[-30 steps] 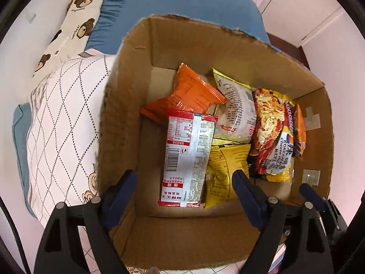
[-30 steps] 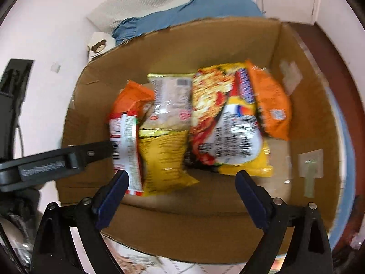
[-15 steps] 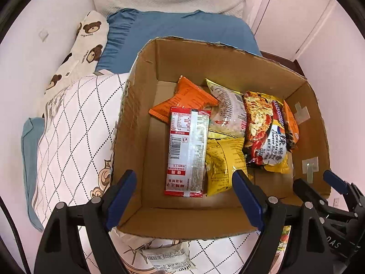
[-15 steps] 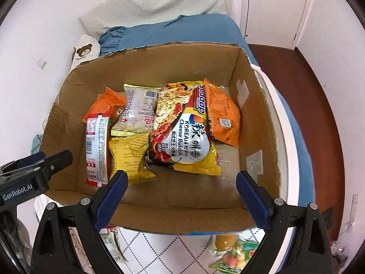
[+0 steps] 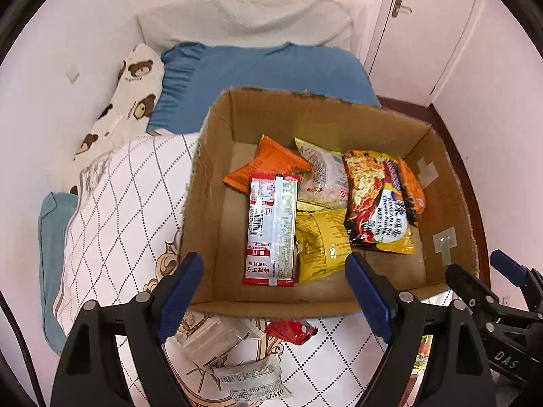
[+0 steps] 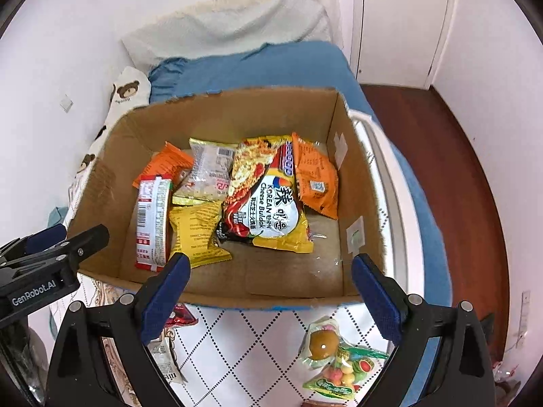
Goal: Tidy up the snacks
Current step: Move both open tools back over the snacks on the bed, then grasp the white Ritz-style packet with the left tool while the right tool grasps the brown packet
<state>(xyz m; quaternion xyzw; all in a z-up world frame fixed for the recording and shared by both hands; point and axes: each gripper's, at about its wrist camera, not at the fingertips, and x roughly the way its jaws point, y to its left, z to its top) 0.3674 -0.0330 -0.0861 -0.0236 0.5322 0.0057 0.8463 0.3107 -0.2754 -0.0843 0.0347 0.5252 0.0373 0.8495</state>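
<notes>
A cardboard box (image 5: pixel 210 203) (image 6: pixel 237 115) sits on the bed and holds several snack packs: a red and silver pack (image 5: pixel 271 227) (image 6: pixel 151 217), a yellow pack (image 5: pixel 320 244) (image 6: pixel 197 234), a big noodle pack (image 5: pixel 376 200) (image 6: pixel 268 196), orange packs (image 5: pixel 268 162) (image 6: pixel 315 179) and a pale pack (image 5: pixel 322 173). My left gripper (image 5: pixel 273 291) hangs open and empty above the box's near edge. My right gripper (image 6: pixel 269 288) is open and empty too, over the near wall. Loose on the quilt lie a red pack (image 5: pixel 293 329), a white pack (image 5: pixel 253 380) and a candy bag (image 6: pixel 334 359).
A diamond-pattern quilt (image 5: pixel 112 210) covers the bed left of the box. Blue pillow (image 5: pixel 258 74) and bear-print pillow (image 5: pixel 129 101) lie beyond it against the wall. A door (image 6: pixel 397 17) and dark wood floor (image 6: pixel 451 156) are to the right. A clear wrapper (image 5: pixel 210 335) lies near the box.
Both grippers have risen and pulled back from inside the box; the box now looks smaller and loose packs on the quilt in front of it have come into view. Jaws stayed open.
</notes>
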